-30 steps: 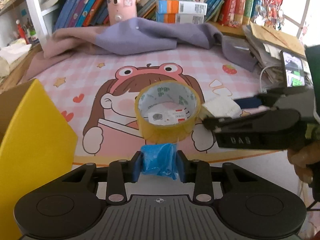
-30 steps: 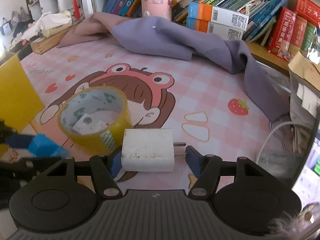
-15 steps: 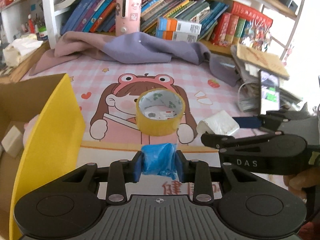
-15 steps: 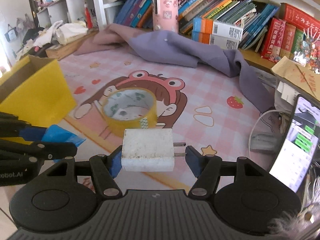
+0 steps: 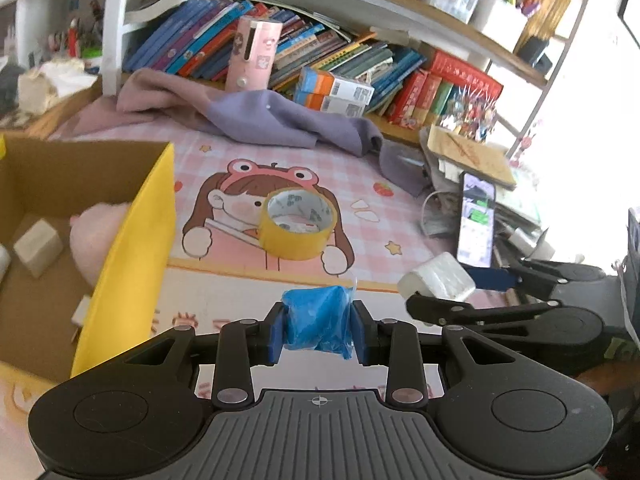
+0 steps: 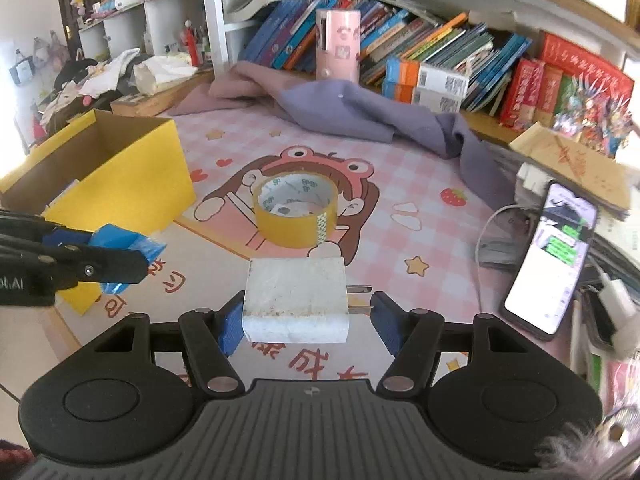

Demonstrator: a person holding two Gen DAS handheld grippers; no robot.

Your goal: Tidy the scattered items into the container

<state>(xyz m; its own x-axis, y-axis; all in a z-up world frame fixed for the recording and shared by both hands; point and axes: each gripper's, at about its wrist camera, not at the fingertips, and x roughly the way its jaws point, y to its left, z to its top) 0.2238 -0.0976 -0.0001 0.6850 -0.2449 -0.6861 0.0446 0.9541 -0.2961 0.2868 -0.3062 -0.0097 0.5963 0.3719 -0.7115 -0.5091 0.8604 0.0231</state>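
Red Chinese characters, among them 成, on the mat [image 6: 320, 360]; book titles too small to read

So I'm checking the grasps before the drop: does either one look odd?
The white charger in the right gripper sits off-centre: its body touches one finger while its prongs point at the other. The blue packet looks squarely clamped.

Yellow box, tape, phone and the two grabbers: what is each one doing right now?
Yellow box: open, things inside.
Tape roll: flat on the mat, untouched.
Phone: screen on, propped up.
Left gripper: shut on blue packet.
Right gripper: shut on white charger, prongs pointing right.
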